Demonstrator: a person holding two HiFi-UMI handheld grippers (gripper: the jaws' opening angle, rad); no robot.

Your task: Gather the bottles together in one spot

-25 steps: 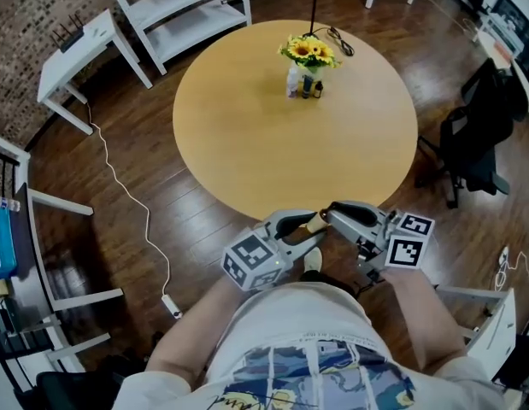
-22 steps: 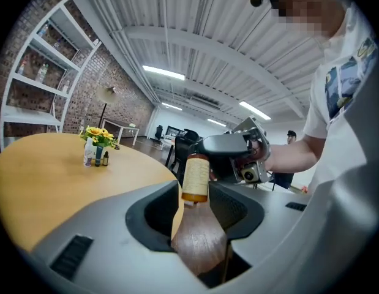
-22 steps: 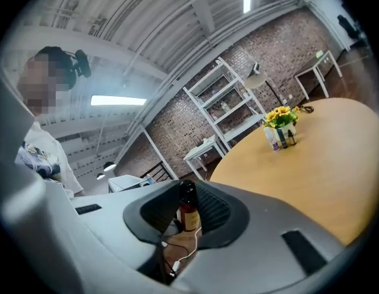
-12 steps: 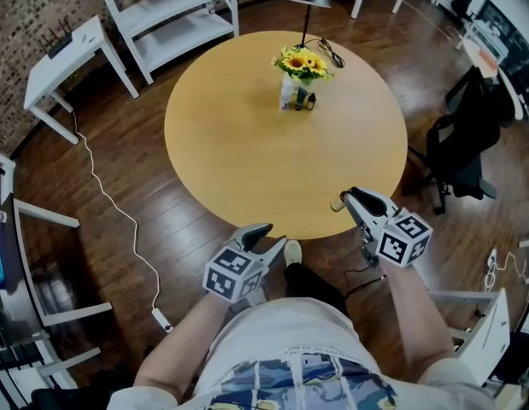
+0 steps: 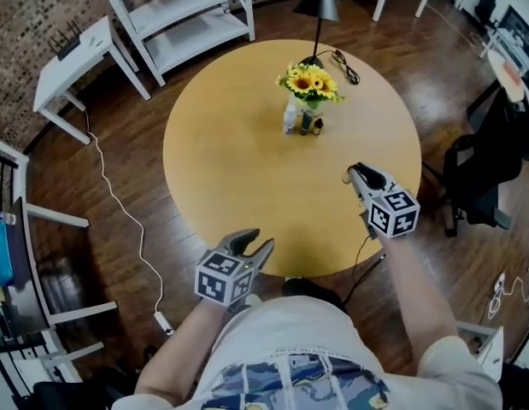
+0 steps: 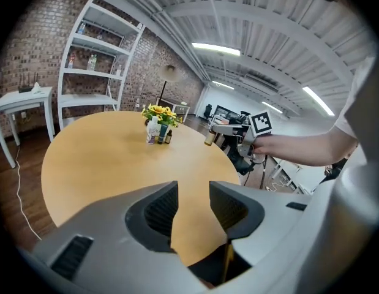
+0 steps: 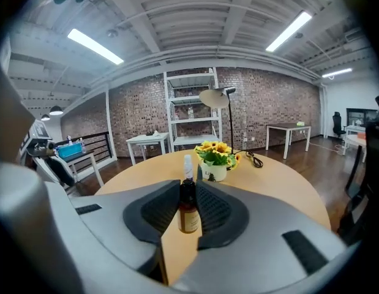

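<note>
My right gripper [image 5: 355,178] hangs over the right side of the round wooden table [image 5: 230,161], shut on a small amber bottle [image 7: 188,212] with a black cap. The left gripper view shows that bottle [image 6: 209,139] beyond the table's edge. A white spray bottle [image 5: 289,119], a dark bottle [image 5: 305,125] and a tiny brown one [image 5: 317,126] stand together by the sunflower vase [image 5: 310,102]. My left gripper [image 5: 252,246] is at the table's near edge; its jaws have just been opening, with nothing between them.
A black lamp [image 5: 319,2] and its cable [image 5: 344,61] sit at the table's far side. White shelving [image 5: 179,11] and a white side table [image 5: 74,51] stand beyond on the left, a black chair [image 5: 484,173] on the right. A cord and power strip [image 5: 161,320] lie on the floor.
The grippers were close together below the table's near edge. The right one has swung up over the table with the amber bottle; the left has drifted leftward and opened wider.
</note>
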